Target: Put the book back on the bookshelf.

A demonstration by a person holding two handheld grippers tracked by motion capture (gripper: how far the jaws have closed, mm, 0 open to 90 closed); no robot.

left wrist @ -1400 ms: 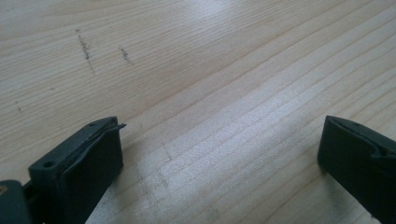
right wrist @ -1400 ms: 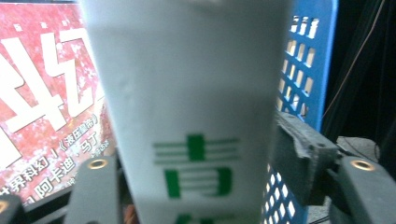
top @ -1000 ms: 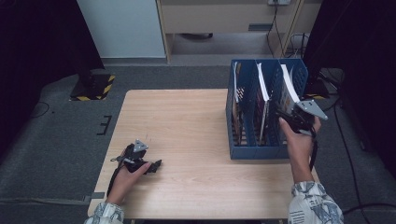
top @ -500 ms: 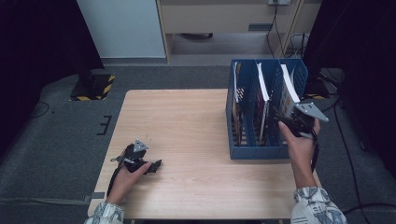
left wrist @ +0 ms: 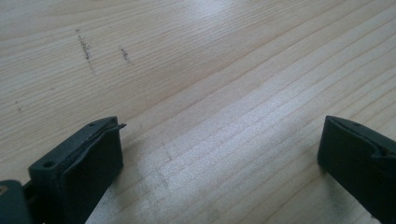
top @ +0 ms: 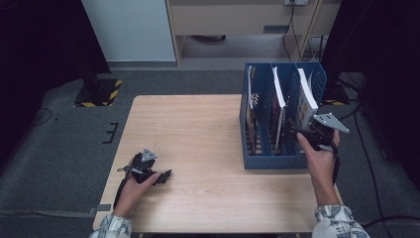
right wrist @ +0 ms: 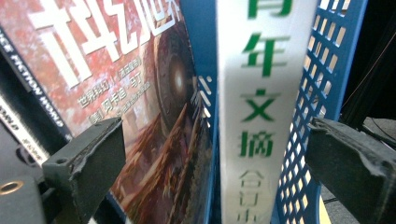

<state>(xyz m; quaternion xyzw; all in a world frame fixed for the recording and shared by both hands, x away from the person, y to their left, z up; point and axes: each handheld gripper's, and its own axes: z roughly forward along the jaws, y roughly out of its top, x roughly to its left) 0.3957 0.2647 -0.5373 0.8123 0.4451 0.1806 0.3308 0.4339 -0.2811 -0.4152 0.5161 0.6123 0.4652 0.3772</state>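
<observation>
A blue slotted file rack (top: 270,161) stands on the right side of the wooden table (top: 198,129), with books and magazines upright in its slots. My right gripper (top: 298,131) is at the rack's near right end, level with the white book (top: 308,95) in the right slot. In the right gripper view the book's white spine with green characters (right wrist: 261,116) stands between the jaws of my right gripper (right wrist: 215,168). The jaws have just been opening, and neither pad touches the spine. My left gripper (top: 166,174) rests open on the table at the near left, with bare wood between its jaws (left wrist: 219,154).
A red-covered magazine (right wrist: 116,70) stands in the slot beside the white book, behind a blue divider (right wrist: 203,56). The rack's lattice side wall (right wrist: 327,70) is just right of the spine. A cabinet (top: 237,20) stands beyond the table, and cables (top: 366,163) run over the floor at right.
The right hand has shifted only slightly at the rack's right slot. The left hand and its gripper lie where they were.
</observation>
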